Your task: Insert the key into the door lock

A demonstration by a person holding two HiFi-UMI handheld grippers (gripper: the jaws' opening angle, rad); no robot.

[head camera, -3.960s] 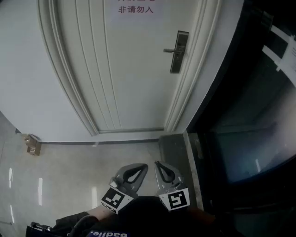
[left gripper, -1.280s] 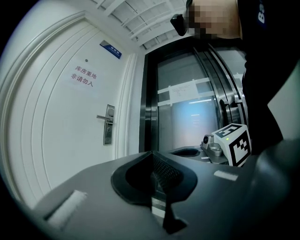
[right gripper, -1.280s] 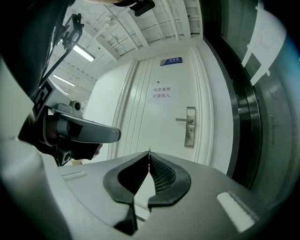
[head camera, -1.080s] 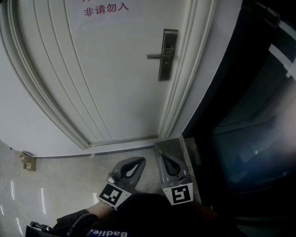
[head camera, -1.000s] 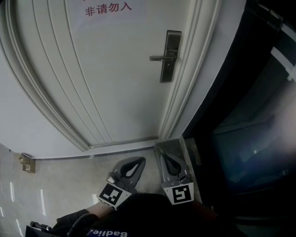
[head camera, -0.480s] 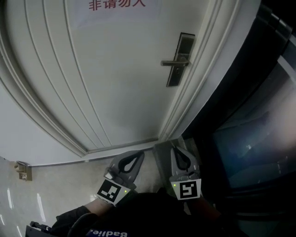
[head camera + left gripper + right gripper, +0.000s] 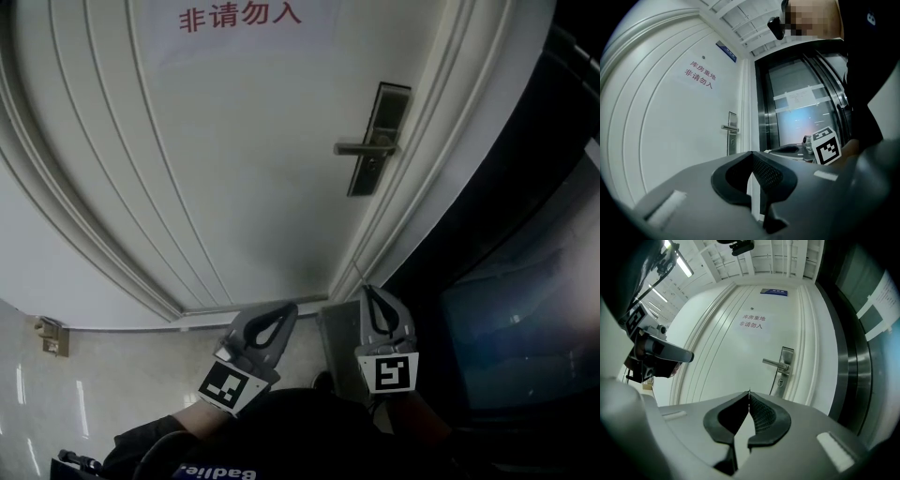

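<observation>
A steel lock plate [image 7: 379,139] with a lever handle [image 7: 364,147] sits on the right side of the white door [image 7: 234,169]. In the right gripper view the lock plate [image 7: 784,369] stands ahead and slightly right, its keyhole [image 7: 780,382] below the handle. My right gripper [image 7: 749,393] is shut, and a thin metal edge of the key [image 7: 749,391] pokes out at its tips. It is still well short of the door. My left gripper [image 7: 751,153] is shut with nothing in it. Both are held low in the head view, the left gripper [image 7: 289,309] beside the right gripper [image 7: 368,292].
A paper sign with red characters [image 7: 240,15] is stuck high on the door. Dark glass panels [image 7: 525,281] and a metal frame [image 7: 761,117] stand right of the door. A small object [image 7: 52,336] lies on the floor at the left wall.
Both grippers have moved forward toward the door, the right one also shifting right and rising a little. The lock plate has slid right and lower in the head view.
</observation>
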